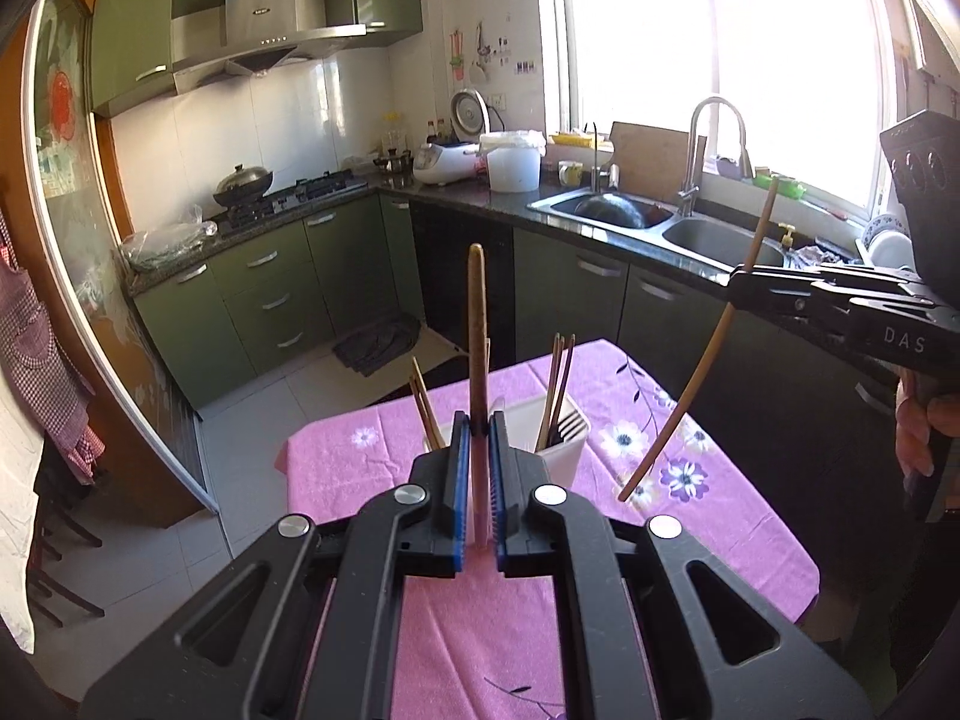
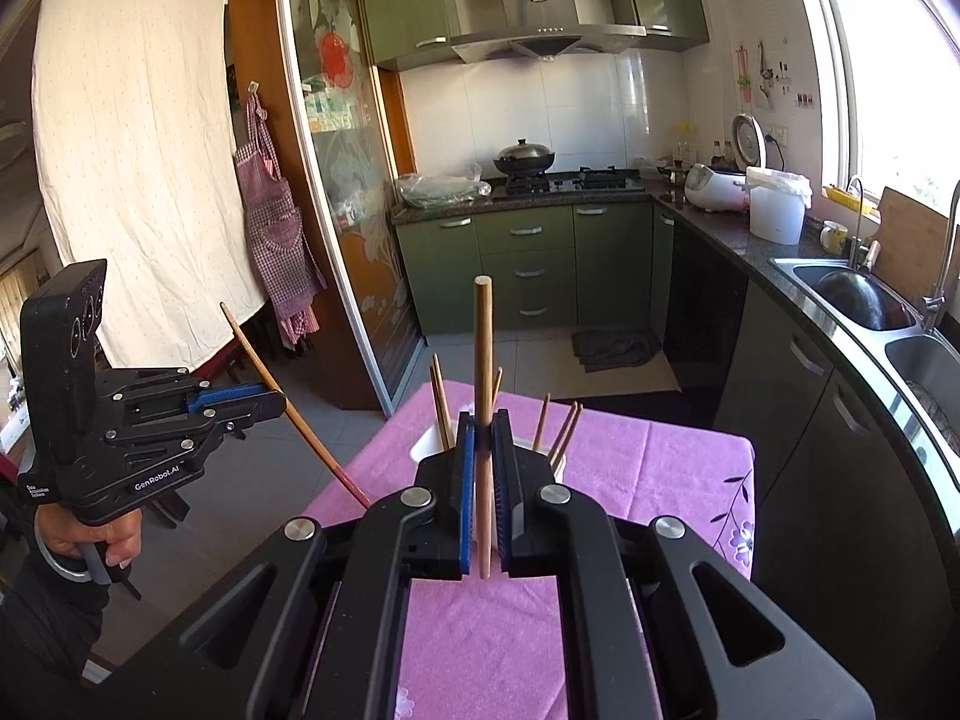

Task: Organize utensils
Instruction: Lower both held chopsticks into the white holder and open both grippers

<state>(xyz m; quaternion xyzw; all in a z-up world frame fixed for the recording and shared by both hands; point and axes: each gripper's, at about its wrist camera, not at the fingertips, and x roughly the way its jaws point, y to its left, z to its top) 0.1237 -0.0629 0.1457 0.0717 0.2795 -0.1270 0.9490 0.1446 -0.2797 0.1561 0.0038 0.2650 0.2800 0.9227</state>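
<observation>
Holding: my left gripper (image 1: 479, 420) is clenched on one wooden chopstick (image 1: 477, 324), and my right gripper (image 2: 483, 426) is clenched on a second chopstick (image 2: 483, 372); each stick stands nearly upright between the blue pads.

Grip point: on both sticks the pads bite low on the shaft, so most of the length rises above the jaws. I judge that a top-heavy hold, and a stick could pivot or slide if I tip a hand sharply.

Stick ends: the lower tip of each stick hangs free above the table, touching nothing.

Holder: the white utensil holder (image 1: 561, 450) sits just beyond my jaws on the table, with more chopsticks in two bunches and a fork (image 1: 567, 423) in the right-hand part.

Blocked sight: my own jaws hide most of the holder's openings in both wrist views, so I cannot tell which compartment has room. Lowering a stick blind could strike the rim or the standing sticks.

Crowding: my two hands are near each other over the same small holder. If both go down together, the sticks or jaws could knock and tip it.

Cloth: the pink floral tablecloth (image 1: 336, 480) lies loose on the table. A nudge to the holder could drag it and topple the light holder.

Drop: a stick let go off-centre would likely roll off the table to the tiled floor (image 1: 252, 420).
</observation>
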